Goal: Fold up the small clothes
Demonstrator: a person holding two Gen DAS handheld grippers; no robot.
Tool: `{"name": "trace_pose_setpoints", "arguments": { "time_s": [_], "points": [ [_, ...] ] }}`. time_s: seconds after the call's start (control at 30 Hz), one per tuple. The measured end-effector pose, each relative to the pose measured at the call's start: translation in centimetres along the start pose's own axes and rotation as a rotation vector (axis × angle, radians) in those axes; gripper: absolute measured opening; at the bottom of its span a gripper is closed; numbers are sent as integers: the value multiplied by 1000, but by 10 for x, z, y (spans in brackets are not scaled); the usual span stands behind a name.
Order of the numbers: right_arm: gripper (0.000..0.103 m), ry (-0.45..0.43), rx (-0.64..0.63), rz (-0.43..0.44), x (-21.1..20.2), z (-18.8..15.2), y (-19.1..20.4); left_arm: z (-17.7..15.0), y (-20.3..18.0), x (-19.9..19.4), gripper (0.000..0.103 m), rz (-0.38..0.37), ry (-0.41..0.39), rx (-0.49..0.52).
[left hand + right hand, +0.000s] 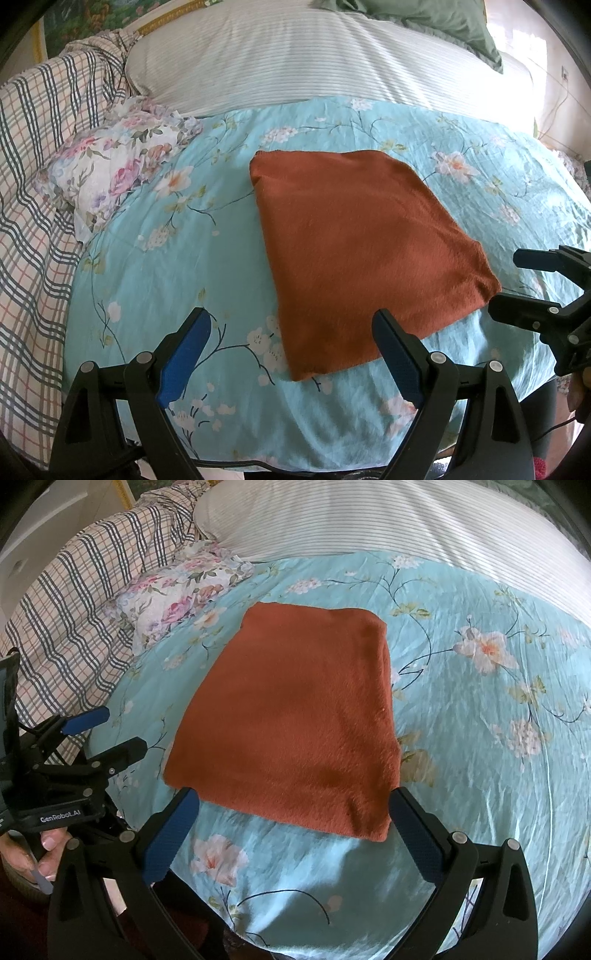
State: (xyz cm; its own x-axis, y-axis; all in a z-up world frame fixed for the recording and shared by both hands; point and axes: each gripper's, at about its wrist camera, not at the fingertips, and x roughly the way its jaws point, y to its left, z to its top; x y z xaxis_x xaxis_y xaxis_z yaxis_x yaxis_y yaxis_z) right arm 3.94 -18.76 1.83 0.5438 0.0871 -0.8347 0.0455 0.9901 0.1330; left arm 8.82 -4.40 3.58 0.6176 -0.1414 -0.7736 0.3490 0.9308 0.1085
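Observation:
A rust-orange garment point(354, 243) lies folded into a flat rectangle on the turquoise floral bedsheet point(166, 258); it also shows in the right wrist view point(295, 716). My left gripper point(291, 325) is open and empty, held above the sheet just short of the garment's near left corner. My right gripper point(293, 805) is open and empty, its jaws spread on either side of the garment's near edge. The right gripper also shows at the right of the left wrist view point(509, 284), and the left gripper at the left of the right wrist view point(118, 731).
A floral pillowcase bundle point(110, 177) lies left of the garment. A plaid blanket point(40, 155) is heaped at the far left. A white striped pillow point(295, 62) lies behind, with a green pillow point(443, 22) beyond it. The bed edge runs under both grippers.

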Motion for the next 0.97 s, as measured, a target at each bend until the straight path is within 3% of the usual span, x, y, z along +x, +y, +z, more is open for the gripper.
{"name": "trace_pose_setpoints", "arguments": {
  "time_s": [0.77, 0.97],
  "points": [
    [102, 4, 24, -5, 22, 23, -23, 17, 12, 24, 90, 6, -10, -5],
    [102, 15, 27, -4, 31, 25, -25, 23, 16, 36, 90, -23, 10, -35]
  ]
}}
